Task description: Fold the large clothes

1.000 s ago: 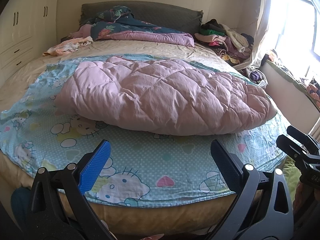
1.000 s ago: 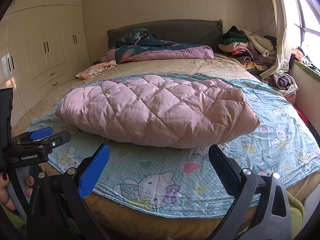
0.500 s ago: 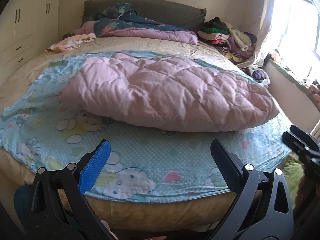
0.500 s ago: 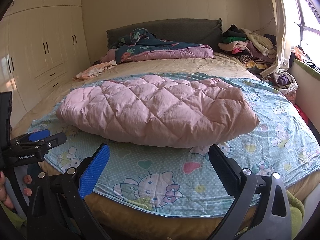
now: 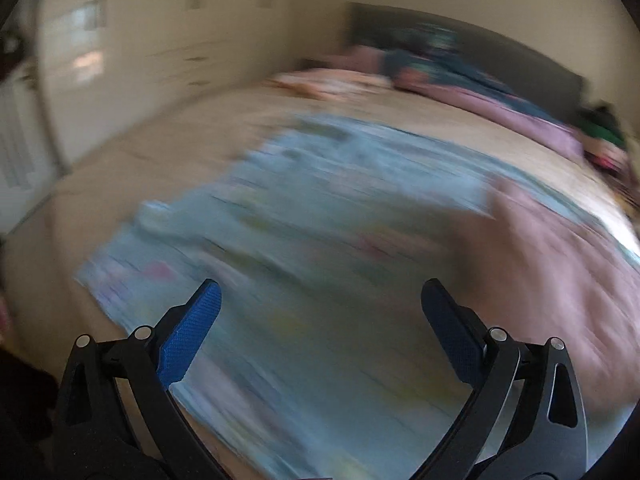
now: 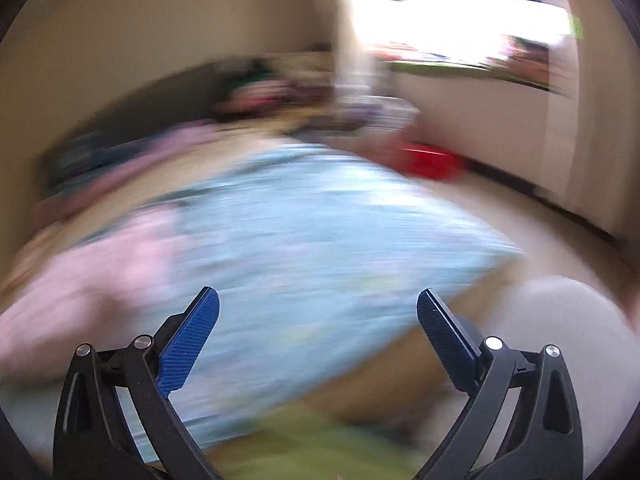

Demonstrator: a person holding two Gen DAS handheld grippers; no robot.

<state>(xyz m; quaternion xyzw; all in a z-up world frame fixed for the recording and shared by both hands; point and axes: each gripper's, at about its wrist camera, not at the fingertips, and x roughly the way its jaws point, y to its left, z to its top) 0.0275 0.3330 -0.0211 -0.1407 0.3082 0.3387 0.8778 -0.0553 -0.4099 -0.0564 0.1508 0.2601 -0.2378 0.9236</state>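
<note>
Both views are smeared with motion blur, so I can only speak for the large shapes. My left tool (image 5: 320,308) is released, its blue pads spread wide with nothing between them, and it points over the near left part of the light blue printed sheet (image 5: 320,240). My right tool (image 6: 318,316) is released too, equally wide and empty, aimed toward the sheet's (image 6: 320,232) near right corner, where the blue cloth ends and the tan side of the bed (image 6: 384,372) shows below it.

I judge that I hold the two tools apart like this because a cloth this large has to be taken at two separated points along its near edge before it can be lifted and folded; neither tool touches it yet.

The sheet lies spread across the bed (image 5: 168,152), and the pink quilted cover (image 5: 560,272) sits on top of it, to the right in the left view and to the left (image 6: 88,280) in the right view. It will likely need moving or folding in with the sheet.

Around the bed I make out a dark headboard (image 5: 480,48) with bedding heaped against it, pale cupboards (image 5: 180,52) along the left wall, a bright window (image 6: 460,24) on the right, and something red (image 6: 428,160) on the floor beside the bed.
</note>
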